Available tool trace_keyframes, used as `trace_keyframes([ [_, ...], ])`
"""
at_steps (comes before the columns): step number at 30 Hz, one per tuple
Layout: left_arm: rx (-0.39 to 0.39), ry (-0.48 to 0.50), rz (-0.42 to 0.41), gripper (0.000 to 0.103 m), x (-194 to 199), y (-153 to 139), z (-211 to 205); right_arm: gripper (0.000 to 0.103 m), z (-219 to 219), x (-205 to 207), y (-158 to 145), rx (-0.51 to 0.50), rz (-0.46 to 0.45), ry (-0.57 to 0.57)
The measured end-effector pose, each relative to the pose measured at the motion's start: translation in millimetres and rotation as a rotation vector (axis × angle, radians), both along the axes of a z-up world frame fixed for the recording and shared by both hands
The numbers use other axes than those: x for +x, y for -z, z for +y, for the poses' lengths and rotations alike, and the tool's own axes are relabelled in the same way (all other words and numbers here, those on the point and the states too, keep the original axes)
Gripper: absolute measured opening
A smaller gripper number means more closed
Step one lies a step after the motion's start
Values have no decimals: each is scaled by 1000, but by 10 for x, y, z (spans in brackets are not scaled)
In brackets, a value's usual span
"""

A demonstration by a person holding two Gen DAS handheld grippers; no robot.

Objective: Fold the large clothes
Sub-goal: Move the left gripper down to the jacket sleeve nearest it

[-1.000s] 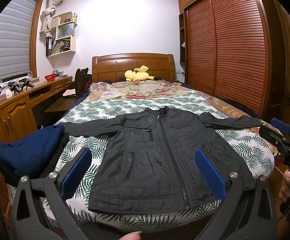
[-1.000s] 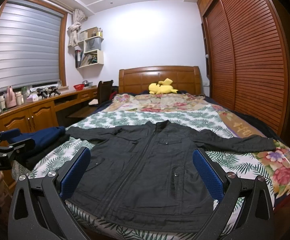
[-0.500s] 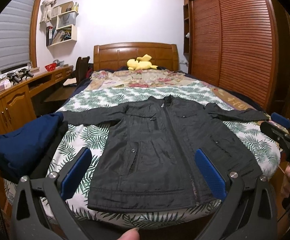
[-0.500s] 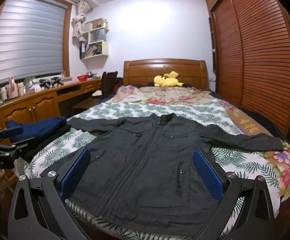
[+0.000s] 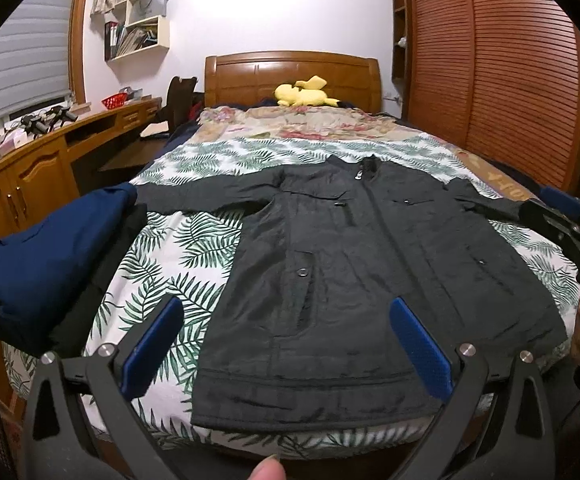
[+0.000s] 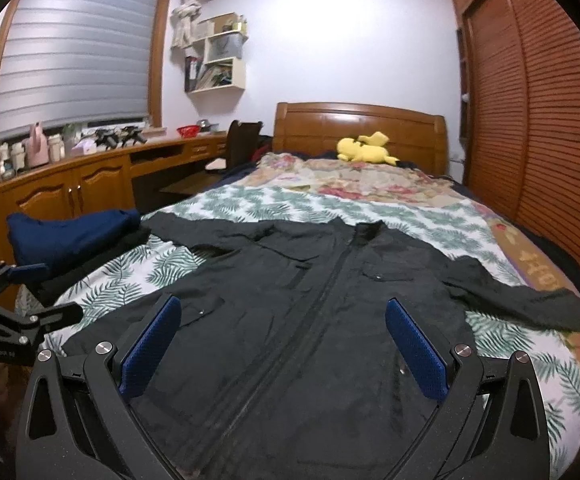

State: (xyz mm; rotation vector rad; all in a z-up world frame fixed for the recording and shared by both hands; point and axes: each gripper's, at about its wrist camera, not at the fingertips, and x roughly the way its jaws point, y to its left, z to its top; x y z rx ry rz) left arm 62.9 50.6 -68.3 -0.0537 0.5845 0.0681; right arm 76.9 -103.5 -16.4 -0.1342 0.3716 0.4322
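Note:
A black zip-front jacket [image 5: 354, 280] [image 6: 310, 320] lies flat and face up on the bed, both sleeves spread out sideways and its hem at the near edge. My left gripper [image 5: 285, 344] hovers open above the hem, holding nothing. Open as well, my right gripper [image 6: 283, 344] hangs over the lower front of the jacket with empty blue pads [image 6: 414, 356]. In the left wrist view the right gripper [image 5: 570, 232] shows at the far right near the sleeve end. The right wrist view has the left gripper [image 6: 13, 320] at its left edge.
The bed [image 5: 193, 248] has a leaf-print cover. Folded navy and black clothes [image 5: 45, 256] are piled at its left corner. A yellow plush toy [image 5: 304, 94] rests by the headboard. A wooden desk [image 6: 69, 184] runs along the left, a slatted wardrobe [image 5: 510, 72] along the right.
Both grippers have moved forward and lower toward the jacket, which now fills more of each view. The jacket itself has not moved, and both grippers stay open.

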Motion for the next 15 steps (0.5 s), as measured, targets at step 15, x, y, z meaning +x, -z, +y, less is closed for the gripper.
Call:
trace_keyframes([
  [15, -7, -58, 35, 103, 601, 151, 371, 103, 350, 954, 172, 27, 56, -68],
])
